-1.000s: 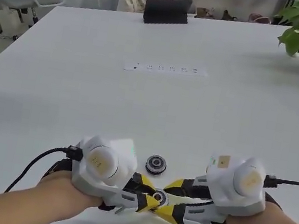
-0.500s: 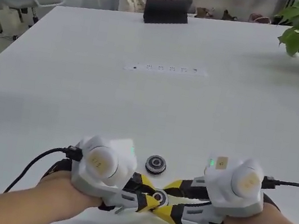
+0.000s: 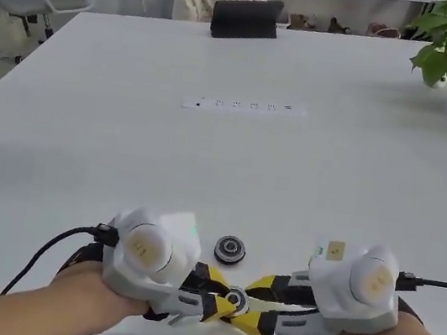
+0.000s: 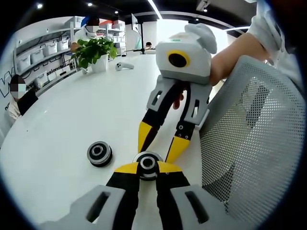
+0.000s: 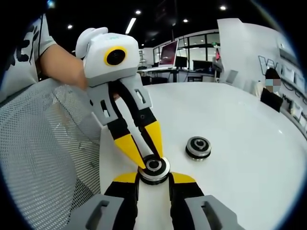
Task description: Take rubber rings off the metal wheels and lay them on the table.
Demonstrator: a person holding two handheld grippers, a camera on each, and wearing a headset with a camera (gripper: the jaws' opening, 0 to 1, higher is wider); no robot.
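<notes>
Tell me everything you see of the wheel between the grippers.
The wheel is small and round, with a silvery metal hub, a dark centre hole and a black rubber ring on its rim. It lies flat, hub face up, low over the near edge of the table. The left gripper and right gripper both close on it from opposite sides, yellow tips against its rim. A second wheel lies apart from it.

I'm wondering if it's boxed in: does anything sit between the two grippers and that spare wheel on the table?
Nothing visible. The spare wheel lies on the table past the left gripper and right gripper, whose jaws grip another wheel.
</notes>
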